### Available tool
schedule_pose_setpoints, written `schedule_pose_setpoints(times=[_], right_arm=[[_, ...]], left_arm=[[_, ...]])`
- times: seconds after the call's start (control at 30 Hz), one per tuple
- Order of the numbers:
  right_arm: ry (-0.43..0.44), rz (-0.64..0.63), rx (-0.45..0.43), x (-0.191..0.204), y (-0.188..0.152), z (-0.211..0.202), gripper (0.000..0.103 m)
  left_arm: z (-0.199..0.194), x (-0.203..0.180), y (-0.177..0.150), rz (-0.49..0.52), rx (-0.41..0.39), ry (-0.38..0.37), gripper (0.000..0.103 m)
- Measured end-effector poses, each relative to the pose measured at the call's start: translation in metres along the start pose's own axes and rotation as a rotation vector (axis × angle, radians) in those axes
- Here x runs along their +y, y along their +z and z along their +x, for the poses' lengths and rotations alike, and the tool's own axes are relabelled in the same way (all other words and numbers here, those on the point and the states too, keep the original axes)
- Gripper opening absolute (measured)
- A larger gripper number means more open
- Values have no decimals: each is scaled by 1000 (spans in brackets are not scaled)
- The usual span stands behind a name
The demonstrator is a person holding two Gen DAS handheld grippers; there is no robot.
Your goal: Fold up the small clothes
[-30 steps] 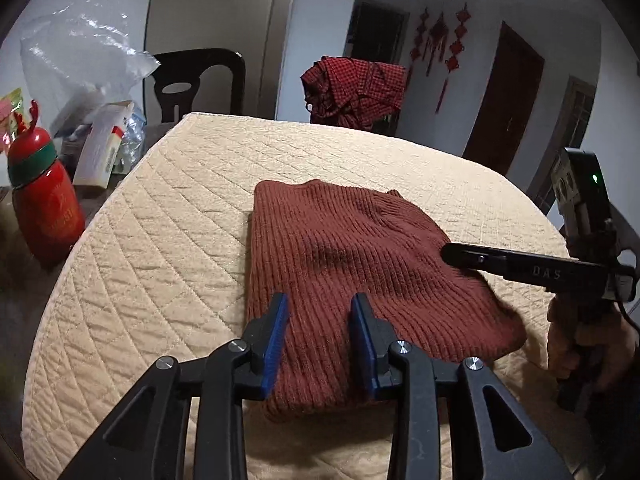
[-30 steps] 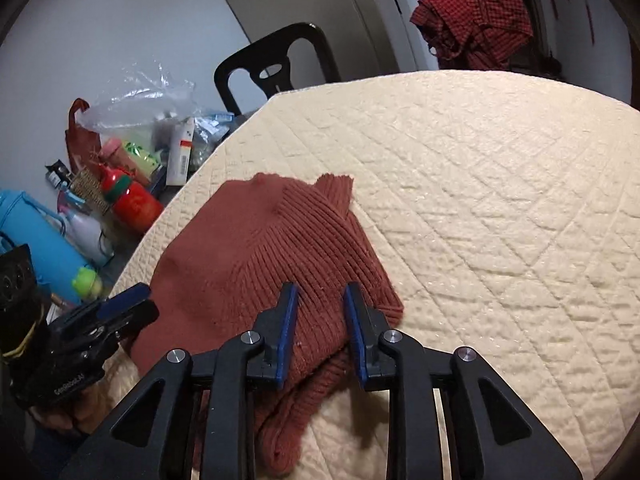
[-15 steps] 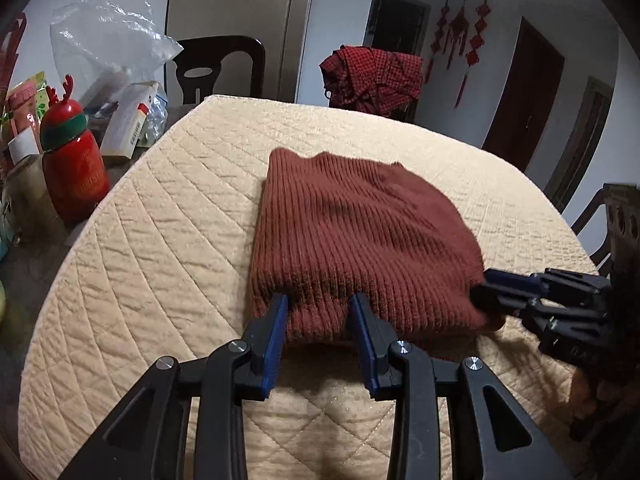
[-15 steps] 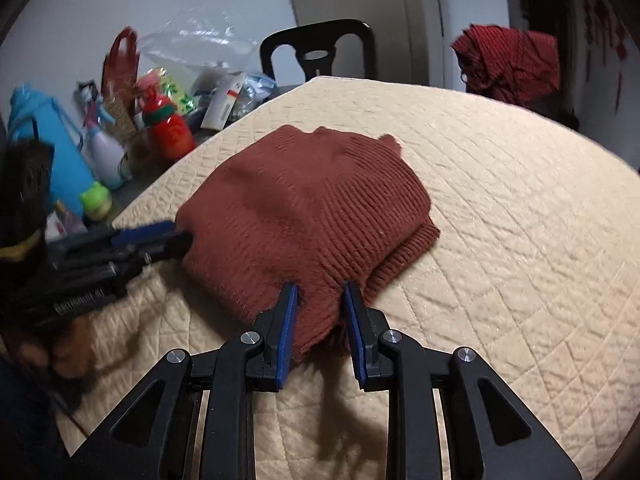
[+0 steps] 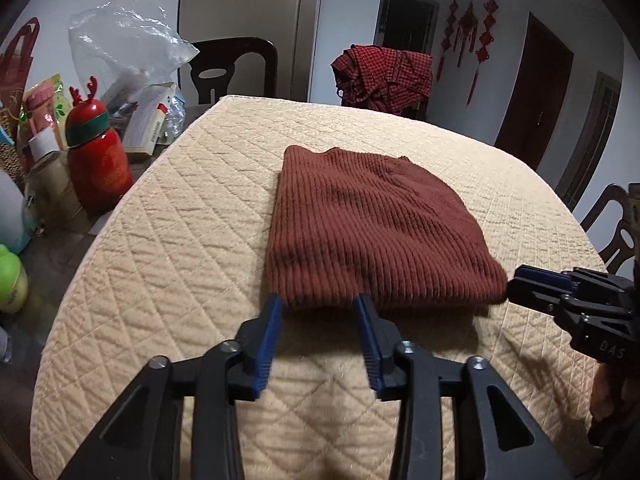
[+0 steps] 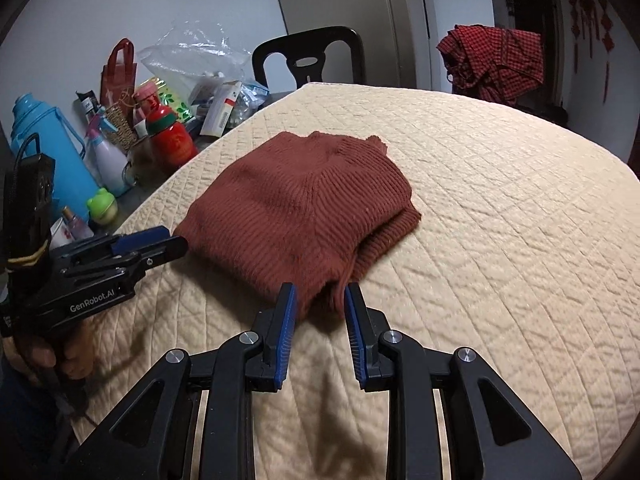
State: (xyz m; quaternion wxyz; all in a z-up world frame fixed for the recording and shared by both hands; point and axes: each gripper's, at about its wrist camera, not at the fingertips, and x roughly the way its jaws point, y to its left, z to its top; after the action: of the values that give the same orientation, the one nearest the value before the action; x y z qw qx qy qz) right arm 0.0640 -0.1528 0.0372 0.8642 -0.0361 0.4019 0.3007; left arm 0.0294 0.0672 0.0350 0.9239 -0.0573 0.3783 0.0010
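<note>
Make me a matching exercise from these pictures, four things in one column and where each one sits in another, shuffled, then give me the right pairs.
Things:
1. brown knit sweater
2. red reindeer bottle
3. red checked cloth
4. blue thermos

Places:
A. draped over a chair beyond the quilted table cover
B. folded on the quilted table cover
C. among the clutter, beside a white bottle
D. just off the cover's edge, antlers on its cap

Pairs: 1-B, 2-D, 3-A, 4-C
</note>
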Motion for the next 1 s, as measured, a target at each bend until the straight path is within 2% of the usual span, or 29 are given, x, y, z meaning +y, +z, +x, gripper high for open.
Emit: schedule_pose_setpoints(times=[0.07,0.13,0.5,1.0], right_arm=[[-13,-13,6,4,-5,-3,37],[-25,-19,13,7,-11,-6,40],[-126,-58,94,13,-36,13,41],[-121,-59,94,14,-38,12,46]], left_arm=[[-3,0,-4,5,5,10,48],[-5,-2,-8,14,12,23,50],[9,1,-23,17,98,91,53],[11,0,-24,32,105,109,56]])
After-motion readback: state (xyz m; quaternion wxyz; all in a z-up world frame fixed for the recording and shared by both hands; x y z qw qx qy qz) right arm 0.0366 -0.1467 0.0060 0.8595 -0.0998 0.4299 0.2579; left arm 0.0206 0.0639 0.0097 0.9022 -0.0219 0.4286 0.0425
